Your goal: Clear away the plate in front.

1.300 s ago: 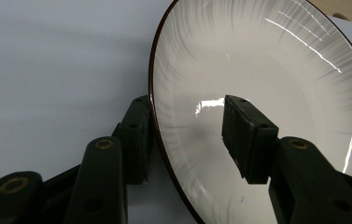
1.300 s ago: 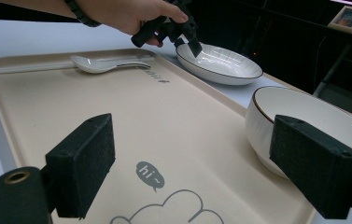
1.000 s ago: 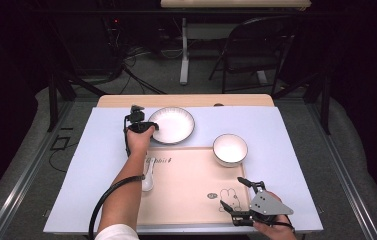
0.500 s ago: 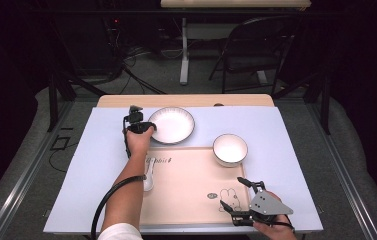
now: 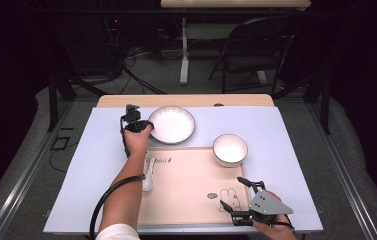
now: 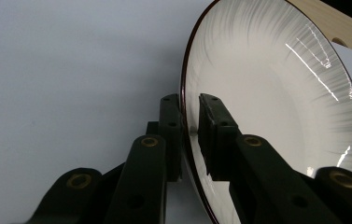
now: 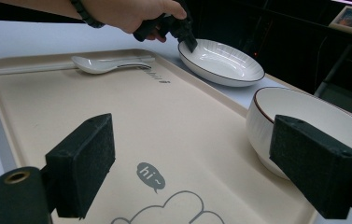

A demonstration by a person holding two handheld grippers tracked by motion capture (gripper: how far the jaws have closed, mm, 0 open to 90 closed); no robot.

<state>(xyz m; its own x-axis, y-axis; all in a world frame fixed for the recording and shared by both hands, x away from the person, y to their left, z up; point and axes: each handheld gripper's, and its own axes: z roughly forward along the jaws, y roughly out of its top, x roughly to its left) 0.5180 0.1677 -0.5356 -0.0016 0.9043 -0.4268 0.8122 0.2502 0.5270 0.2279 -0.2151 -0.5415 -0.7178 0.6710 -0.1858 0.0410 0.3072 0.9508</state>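
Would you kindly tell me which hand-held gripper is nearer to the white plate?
The left hand-held gripper: its jaws have just been closing on the plate rim. The right hand-held gripper hangs open over the tray's near corner.

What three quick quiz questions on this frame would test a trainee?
1. True or false: the left gripper has its jaws on the plate rim.
2. Which sits on the tray? A plate, B spoon, C neither.
3. Fill in: the right gripper is ____.

Key: 1 true, the jaws have just been closing on the rim. 2 B. 3 open, holding nothing, near the bowl.
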